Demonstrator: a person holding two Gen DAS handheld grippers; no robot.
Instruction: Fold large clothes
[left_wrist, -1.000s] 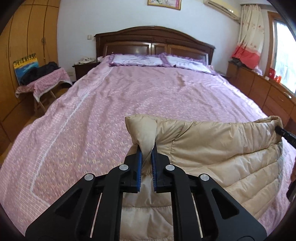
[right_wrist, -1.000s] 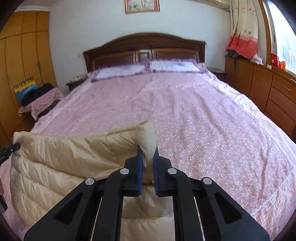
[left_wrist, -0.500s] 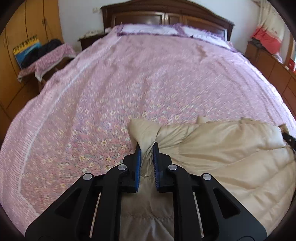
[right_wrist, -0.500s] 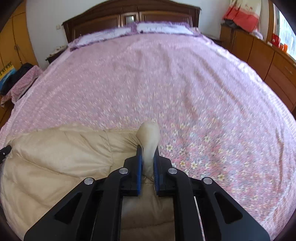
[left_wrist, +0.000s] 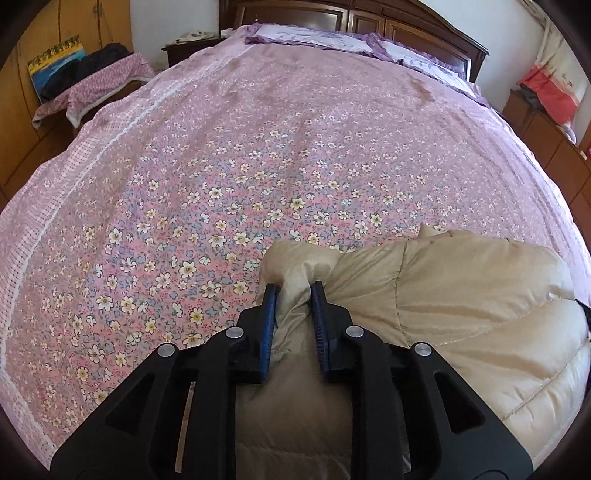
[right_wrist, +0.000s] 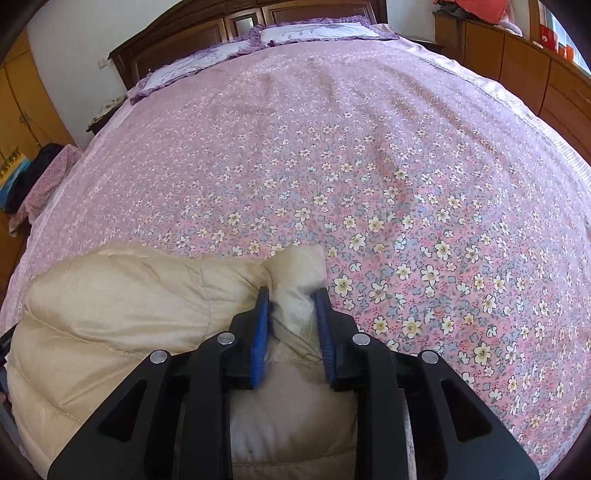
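Observation:
A beige quilted down jacket (left_wrist: 461, 306) lies on the pink floral bedspread (left_wrist: 258, 166) at the near end of the bed. My left gripper (left_wrist: 294, 291) has its jaws partly parted, with the jacket's left corner still bunched between the blue pads. The jacket also shows in the right wrist view (right_wrist: 129, 306). My right gripper (right_wrist: 293, 295) has its jaws partly parted too, with the jacket's right corner between them, low over the bedspread (right_wrist: 369, 166).
Pillows (left_wrist: 314, 35) and a dark wooden headboard (left_wrist: 406, 22) are at the far end. A small covered table with dark clothes (left_wrist: 92, 85) stands left of the bed. Wooden cabinets (right_wrist: 535, 74) run along the right wall.
Both grippers have come down and forward, laying the jacket's held edge onto the bed. Both pairs of jaws have widened from tightly shut to partly open around the corners.

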